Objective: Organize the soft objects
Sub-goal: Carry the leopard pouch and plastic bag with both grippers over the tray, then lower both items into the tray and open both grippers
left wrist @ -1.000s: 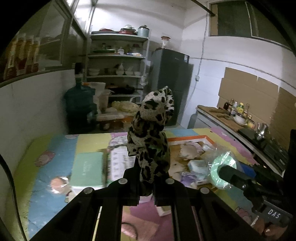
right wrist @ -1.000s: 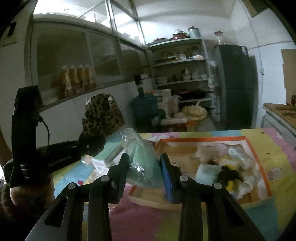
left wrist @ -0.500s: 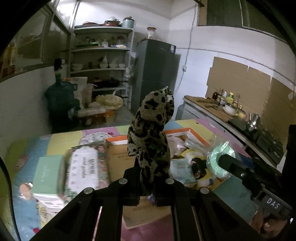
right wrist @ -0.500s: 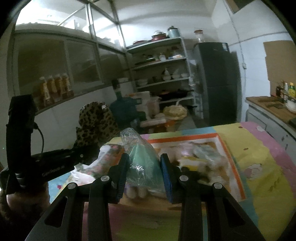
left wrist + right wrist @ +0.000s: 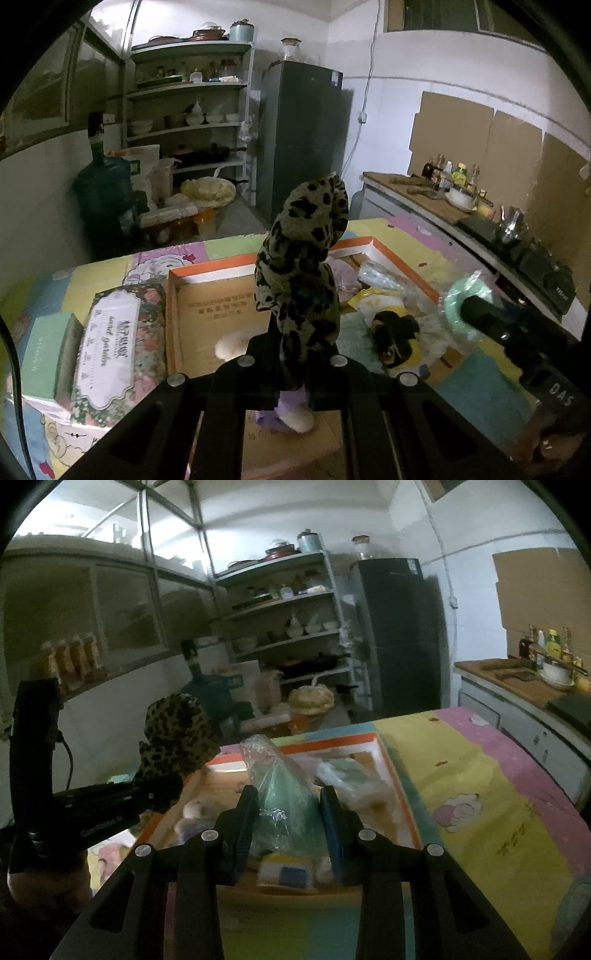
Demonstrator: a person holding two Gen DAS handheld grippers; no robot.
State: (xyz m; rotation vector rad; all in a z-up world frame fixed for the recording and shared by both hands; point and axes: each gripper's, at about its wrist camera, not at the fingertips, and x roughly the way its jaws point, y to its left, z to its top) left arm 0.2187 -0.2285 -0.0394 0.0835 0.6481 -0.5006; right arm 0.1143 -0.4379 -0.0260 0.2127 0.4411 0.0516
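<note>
My left gripper is shut on a leopard-print soft cloth and holds it upright above the orange-rimmed cardboard box. My right gripper is shut on a green soft item wrapped in clear plastic, held over the same box. The box holds several soft toys, among them a black and yellow one. The right gripper with its green item shows at the right of the left wrist view. The left gripper with the leopard cloth shows at the left of the right wrist view.
A floral tissue pack and a green box lie left of the cardboard box on the colourful mat. Behind are shelves, a dark fridge, a water bottle and a counter with bottles.
Both grippers have swung right and forward over the cardboard box, each still holding its item. The box and its toys now lie closer beneath them.
</note>
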